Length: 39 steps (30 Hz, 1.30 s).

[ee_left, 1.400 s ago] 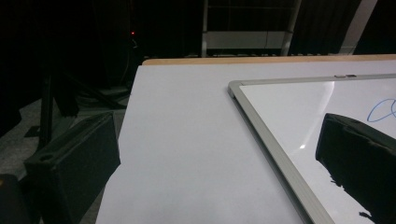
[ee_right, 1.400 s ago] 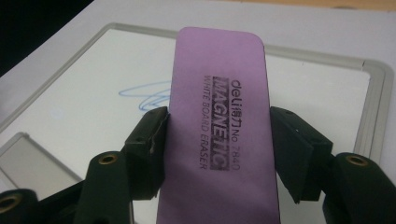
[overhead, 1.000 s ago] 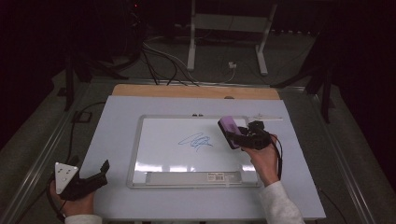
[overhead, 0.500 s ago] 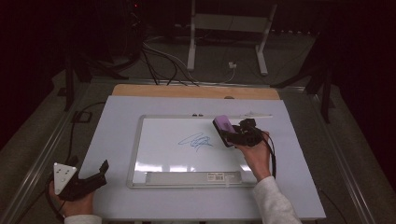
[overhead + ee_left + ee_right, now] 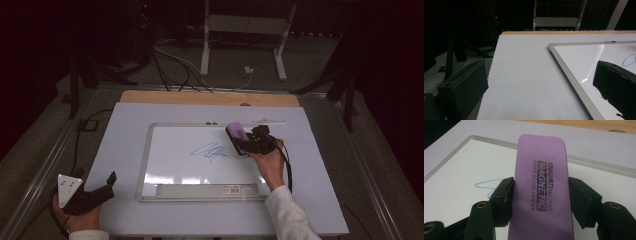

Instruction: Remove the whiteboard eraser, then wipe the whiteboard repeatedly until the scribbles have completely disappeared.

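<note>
High view: the right tongs [image 5: 248, 142] grip a purple eraser [image 5: 236, 136] over the whiteboard [image 5: 170, 170], just right of the blue scribble [image 5: 210, 150]. The left tongs [image 5: 100, 188] rest at the near left corner of the counter [image 5: 125, 125], well apart from the board, jaws spread and empty.

Left gripper view: between the wide, empty jaws lie bare white counter and the board's grey frame [image 5: 564, 65]; a loop of the blue scribble [image 5: 629, 60] peeks above the right-hand jaw.

Right gripper view: the right tongs [image 5: 541, 200] clamp the eraser [image 5: 541, 182] by its long edges, label up, reading "MAGNETIC WHITE BOARD ERASER"; the scribble [image 5: 486, 186] sits just left of it.

Risk: the eraser may pivot or slip between the jaws if pressed hard, since they pinch only its edges. The board, held by nothing, may slide under a wipe.

Surface: glossy board, glare along its near edge, on a white counter with a wooden strip [image 5: 210, 98] at the far side.

Room: dark, with cables [image 5: 170, 60] and a white stand [image 5: 245, 35] on the floor beyond the tongs.
</note>
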Tool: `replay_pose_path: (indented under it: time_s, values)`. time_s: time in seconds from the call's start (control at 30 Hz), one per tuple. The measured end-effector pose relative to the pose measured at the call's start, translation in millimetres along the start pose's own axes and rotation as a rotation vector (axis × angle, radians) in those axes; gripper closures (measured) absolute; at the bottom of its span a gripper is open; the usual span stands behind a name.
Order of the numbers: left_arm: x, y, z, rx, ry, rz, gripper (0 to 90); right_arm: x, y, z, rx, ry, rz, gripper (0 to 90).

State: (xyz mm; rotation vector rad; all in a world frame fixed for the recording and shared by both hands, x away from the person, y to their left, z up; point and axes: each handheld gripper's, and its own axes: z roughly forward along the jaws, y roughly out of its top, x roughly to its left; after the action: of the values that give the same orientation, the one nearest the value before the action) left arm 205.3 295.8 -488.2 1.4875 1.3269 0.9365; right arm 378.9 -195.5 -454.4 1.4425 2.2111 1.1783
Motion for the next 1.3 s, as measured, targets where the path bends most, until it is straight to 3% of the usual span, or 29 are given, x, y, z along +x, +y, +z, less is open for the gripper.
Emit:
replay_pose_path:
  time_s: [0.43, 0.83, 1.3]
  values:
    - [0.0, -0.4, 1.0, 0.004, 0.001, -0.002, 0.5, 2.8, -2.3, 19.3, 0.046, -0.046, -0.046, 40.5]
    - [1.5, -0.3, 0.6, 0.004, 0.004, -0.005, 0.6, 8.8, -6.8, 33.5, 0.08, -0.047, -0.065, 40.5]
    - [1.9, -0.2, 0.6, 0.004, 0.005, -0.008, 0.6, 15.2, -13.6, 48.7, 0.129, -0.105, -0.124, 40.4]
